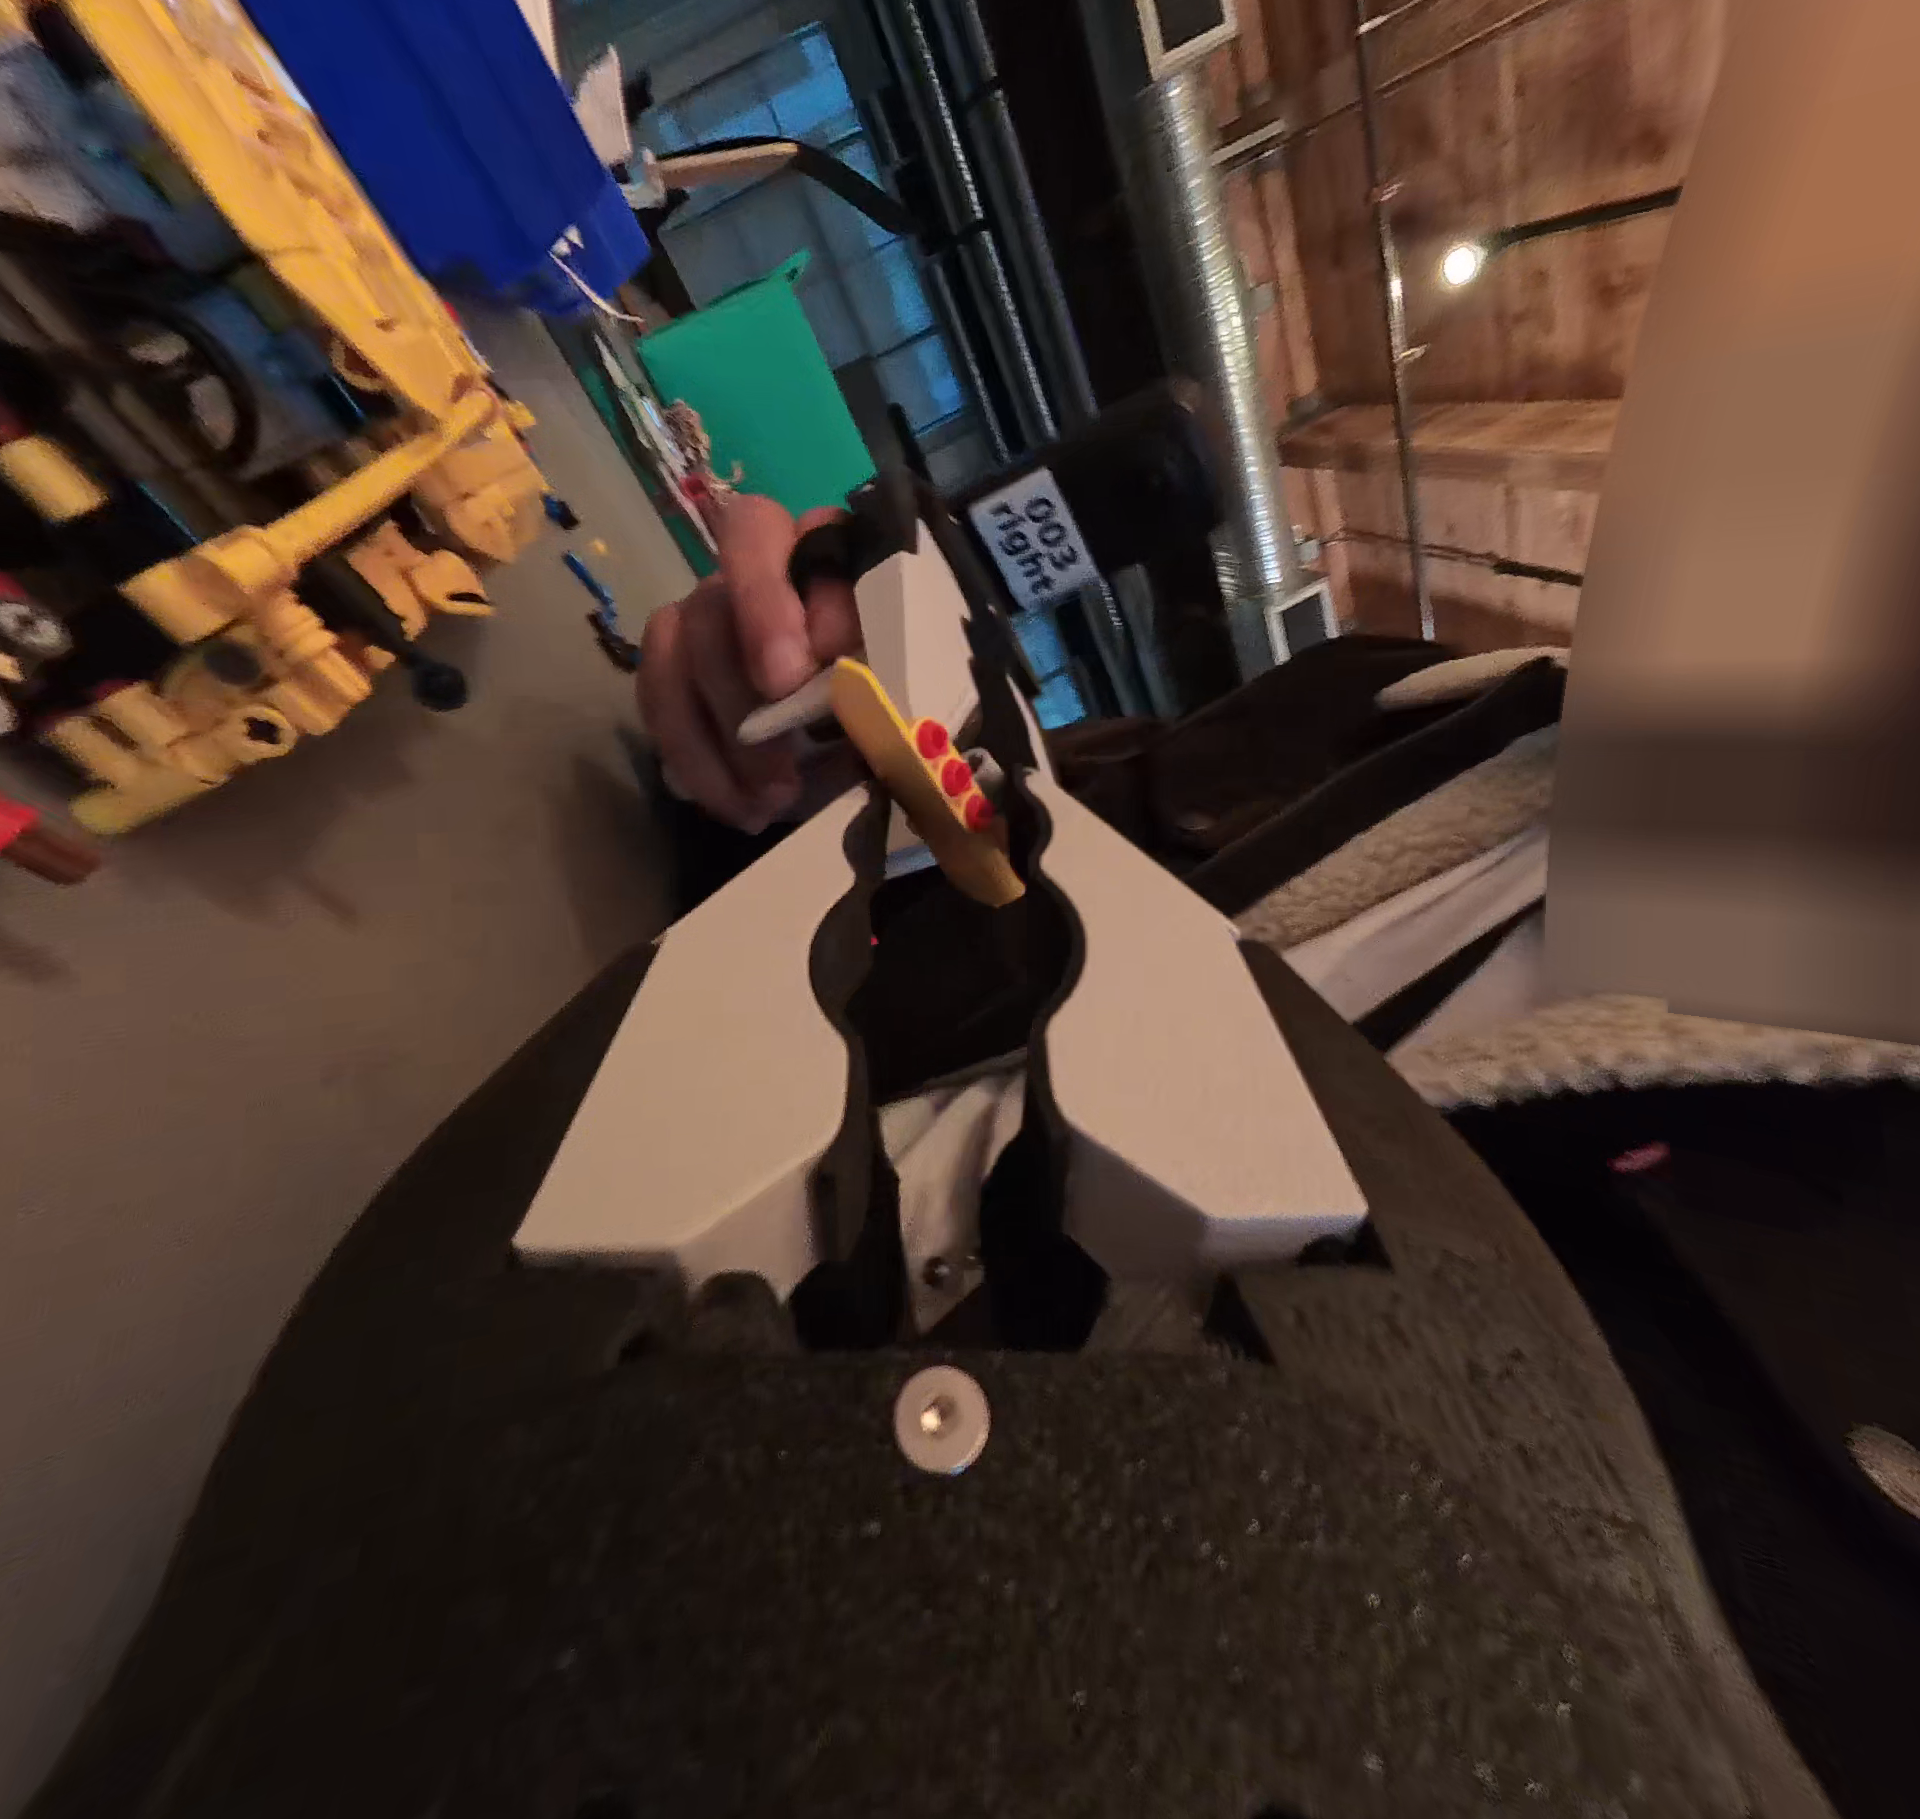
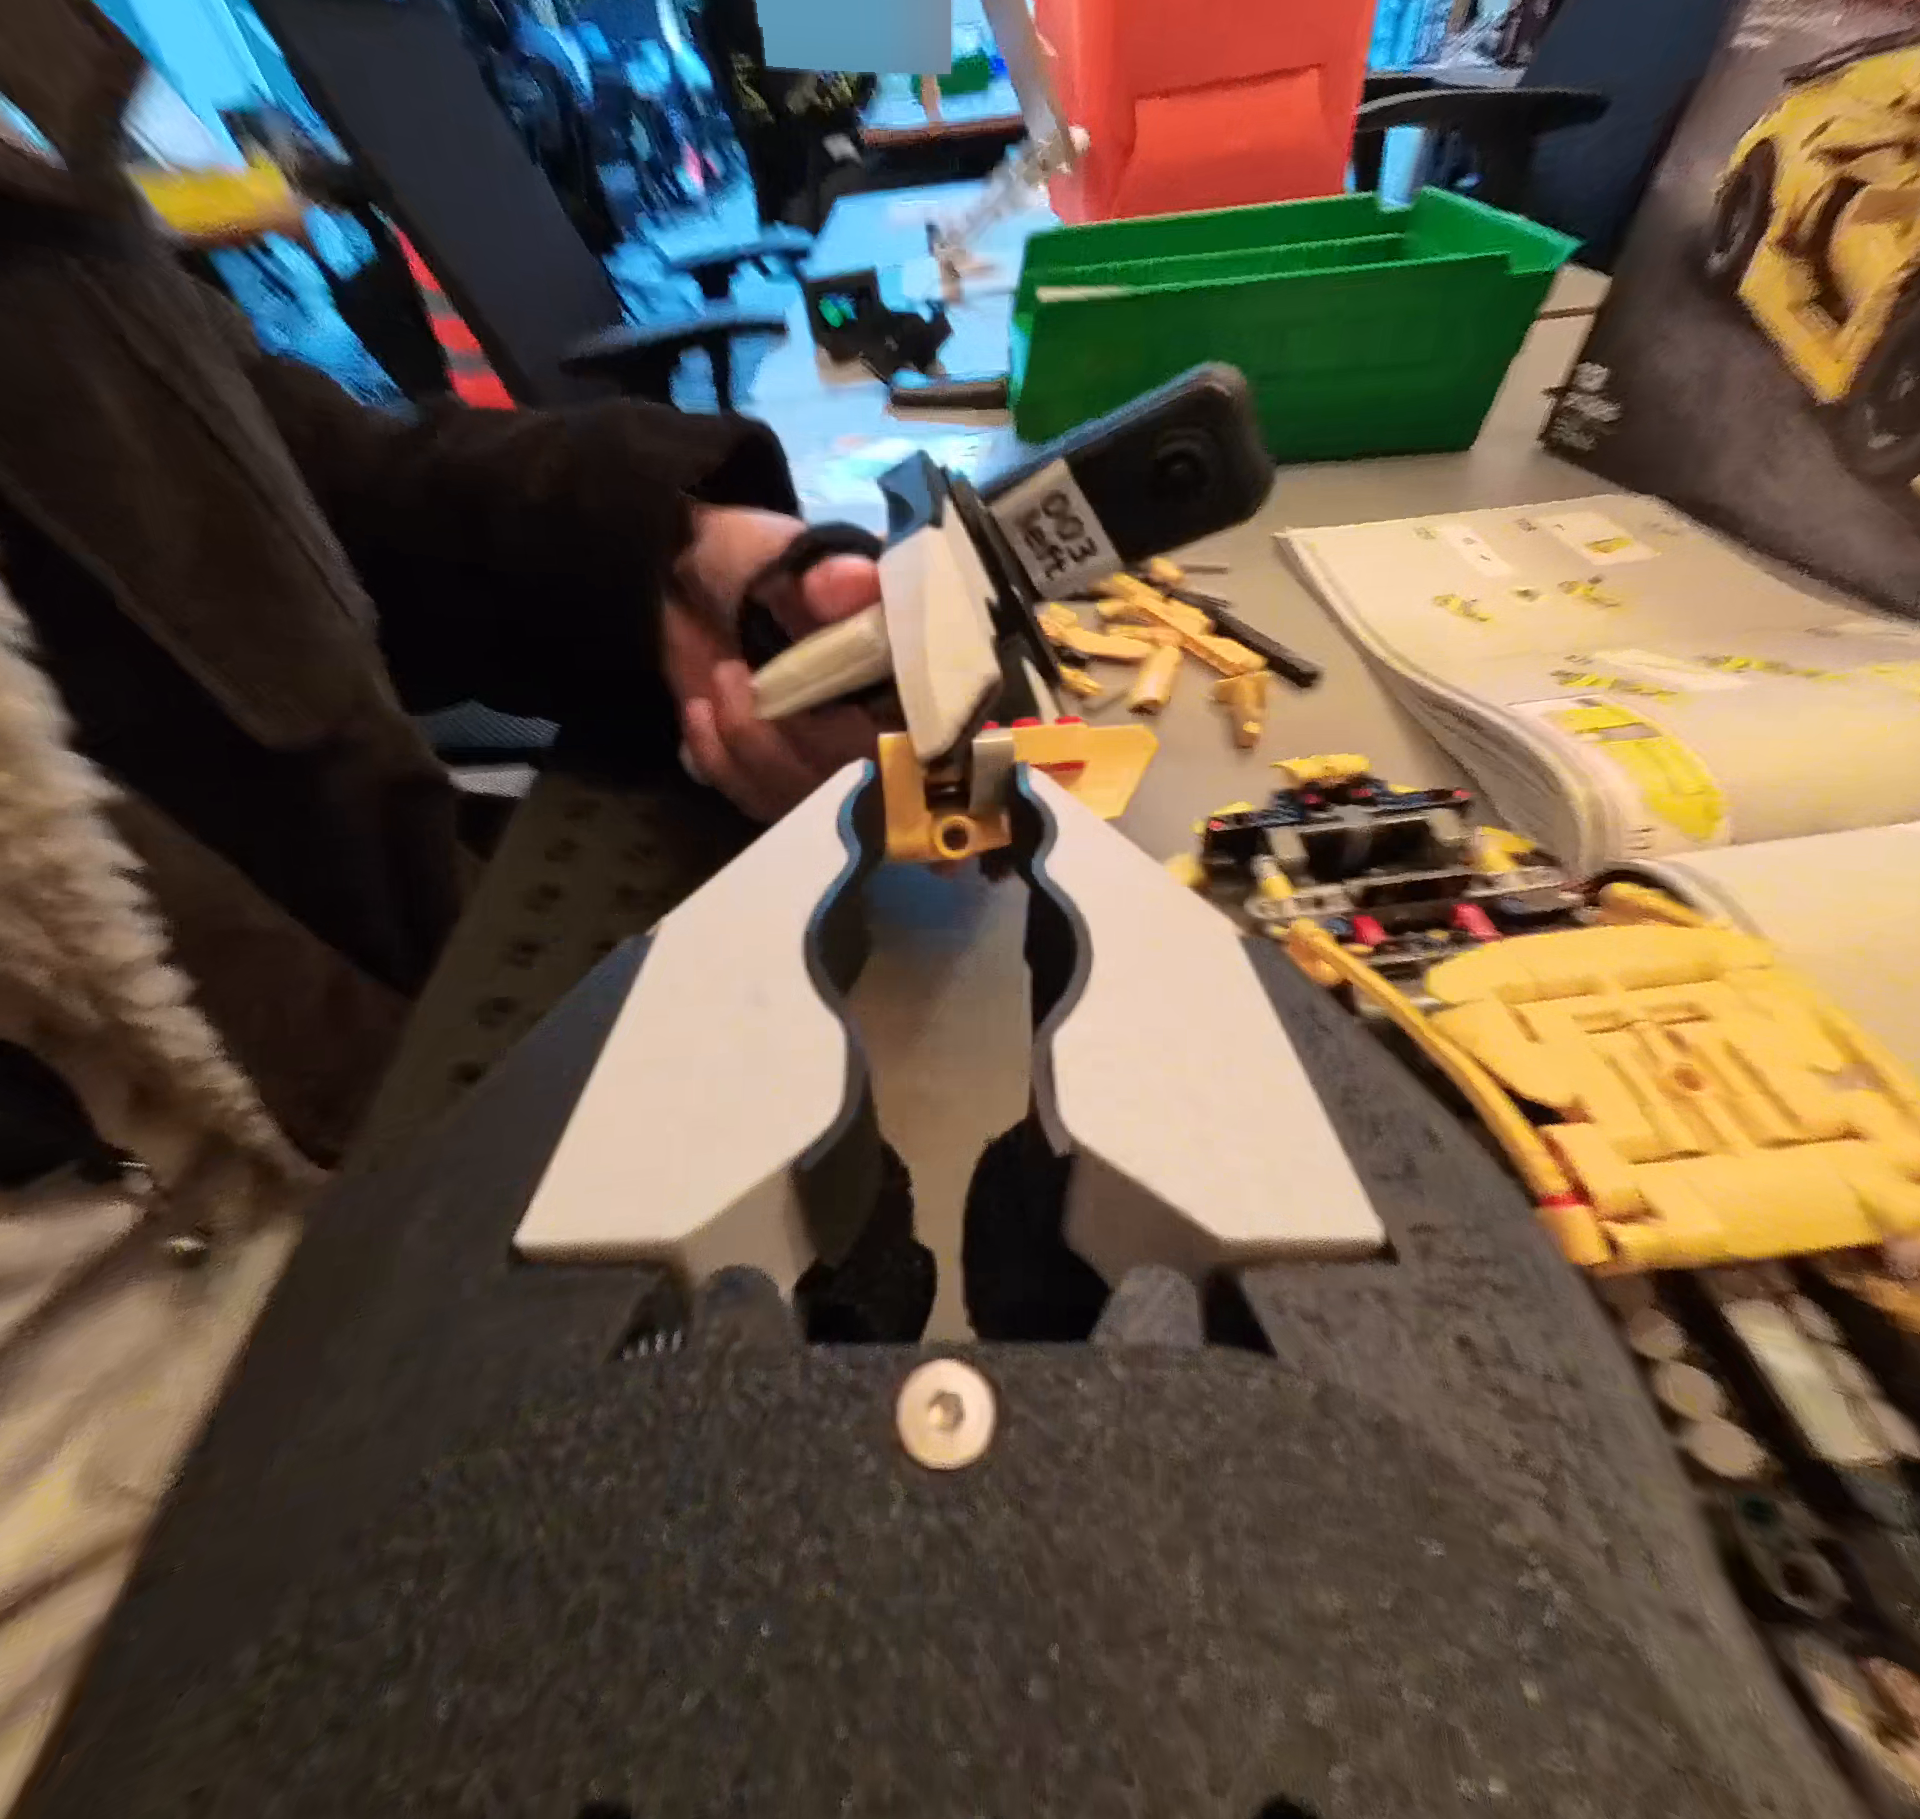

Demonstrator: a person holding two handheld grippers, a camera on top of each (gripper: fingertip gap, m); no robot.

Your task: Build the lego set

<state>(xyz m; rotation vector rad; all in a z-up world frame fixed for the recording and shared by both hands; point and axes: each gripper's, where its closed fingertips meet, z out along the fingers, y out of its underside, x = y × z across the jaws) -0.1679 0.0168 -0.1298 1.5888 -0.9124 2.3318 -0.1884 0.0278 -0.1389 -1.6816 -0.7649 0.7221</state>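
I count two claws, my left claw and my right claw, sharing one small yellow piece with three red studs. On the table are one green bin, one open instruction booklet, one box, one part-built yellow car, and one loose heap of yellow parts, too blurred to count.

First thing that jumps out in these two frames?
The two grippers meeting tip to tip over the table: the left gripper and right gripper both pinch one small yellow lego sub-assembly with red studs. Next, the big yellow lego car lying right of them, beside the open instruction booklet.
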